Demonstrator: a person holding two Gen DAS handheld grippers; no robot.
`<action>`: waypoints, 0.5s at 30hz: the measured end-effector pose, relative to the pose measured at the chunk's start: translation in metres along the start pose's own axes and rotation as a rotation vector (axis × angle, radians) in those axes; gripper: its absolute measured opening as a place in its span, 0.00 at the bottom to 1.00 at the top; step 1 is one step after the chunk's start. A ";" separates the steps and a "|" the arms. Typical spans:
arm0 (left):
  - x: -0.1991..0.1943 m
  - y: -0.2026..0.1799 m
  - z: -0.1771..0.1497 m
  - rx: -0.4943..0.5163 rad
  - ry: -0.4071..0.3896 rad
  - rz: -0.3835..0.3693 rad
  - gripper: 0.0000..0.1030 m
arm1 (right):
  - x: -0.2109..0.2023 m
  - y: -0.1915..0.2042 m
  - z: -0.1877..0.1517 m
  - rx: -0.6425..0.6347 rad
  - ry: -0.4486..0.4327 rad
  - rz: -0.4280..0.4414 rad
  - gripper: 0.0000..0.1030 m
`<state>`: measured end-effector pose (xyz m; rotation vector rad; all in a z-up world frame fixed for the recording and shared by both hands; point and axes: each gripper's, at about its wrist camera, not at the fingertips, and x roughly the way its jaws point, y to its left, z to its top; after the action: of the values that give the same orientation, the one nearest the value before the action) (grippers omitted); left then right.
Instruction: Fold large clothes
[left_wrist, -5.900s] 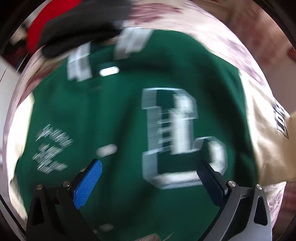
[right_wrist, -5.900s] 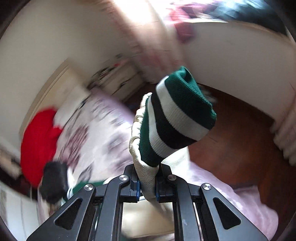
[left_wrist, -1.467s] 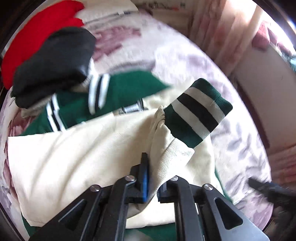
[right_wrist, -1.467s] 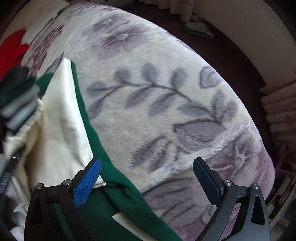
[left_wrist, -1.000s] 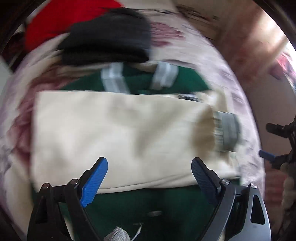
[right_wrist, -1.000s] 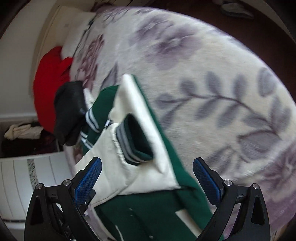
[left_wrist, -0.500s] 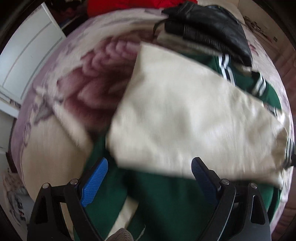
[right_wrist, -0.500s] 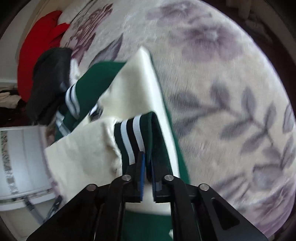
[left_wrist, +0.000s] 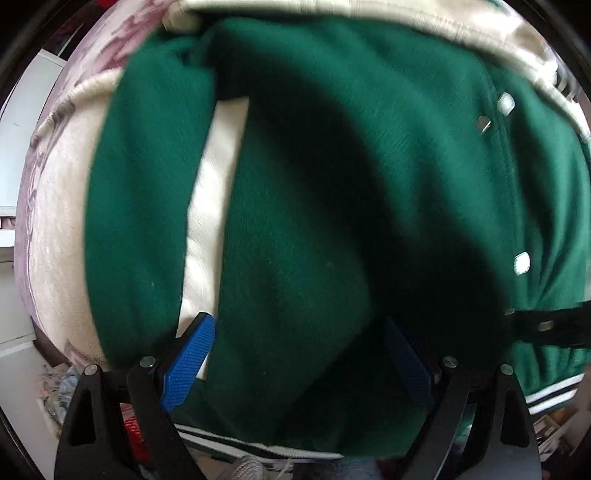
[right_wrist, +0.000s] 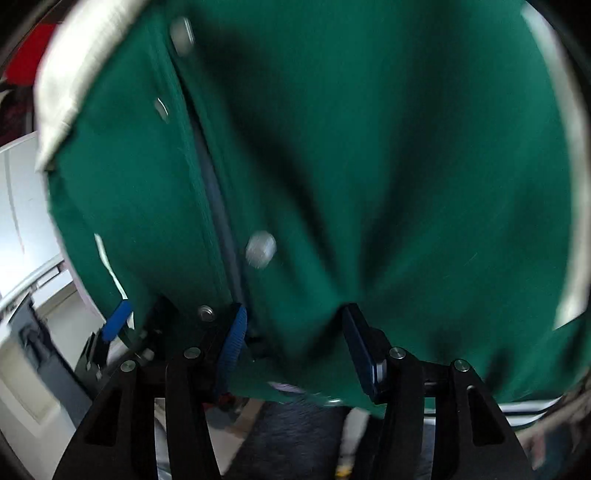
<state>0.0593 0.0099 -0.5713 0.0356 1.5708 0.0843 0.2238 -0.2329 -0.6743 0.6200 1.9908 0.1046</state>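
Observation:
A green varsity jacket (left_wrist: 332, 184) with cream sleeves (left_wrist: 369, 11) and metal snaps (left_wrist: 521, 264) lies on the bed and fills both views. My left gripper (left_wrist: 295, 356) hangs open just above its green body near the striped hem (left_wrist: 258, 448), nothing pinched between its pads. My right gripper (right_wrist: 295, 341) is at the hem beside the snap placket (right_wrist: 260, 249). Its jaws are opening, with a fold of green cloth lying between them, and the pads do not press on it. One blue pad of the left gripper (right_wrist: 116, 321) shows at the left of the right wrist view.
A pale floral blanket (left_wrist: 51, 229) covers the bed under the jacket. White furniture (right_wrist: 22, 206) stands beside the bed on the left. Something red (right_wrist: 26, 55) lies at the far end. Clutter (left_wrist: 55, 391) sits on the floor below the bed's edge.
Both grippers dropped from over the folded cream sleeves to the jacket's near hem. The right jaws, nearly shut by the striped cuff, now stand apart. The left stayed open.

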 end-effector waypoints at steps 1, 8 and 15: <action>-0.016 0.002 0.004 -0.001 -0.040 -0.030 0.89 | -0.002 0.007 -0.001 -0.002 0.007 -0.008 0.55; -0.104 0.009 0.125 -0.037 -0.215 -0.153 0.89 | -0.141 0.023 0.035 -0.084 -0.179 0.037 0.55; -0.087 -0.022 0.321 -0.161 -0.172 -0.282 0.89 | -0.234 0.070 0.161 -0.112 -0.435 -0.012 0.55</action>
<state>0.3810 -0.0087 -0.4859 -0.2972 1.3796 -0.0143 0.4722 -0.3116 -0.5408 0.5088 1.5567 0.0670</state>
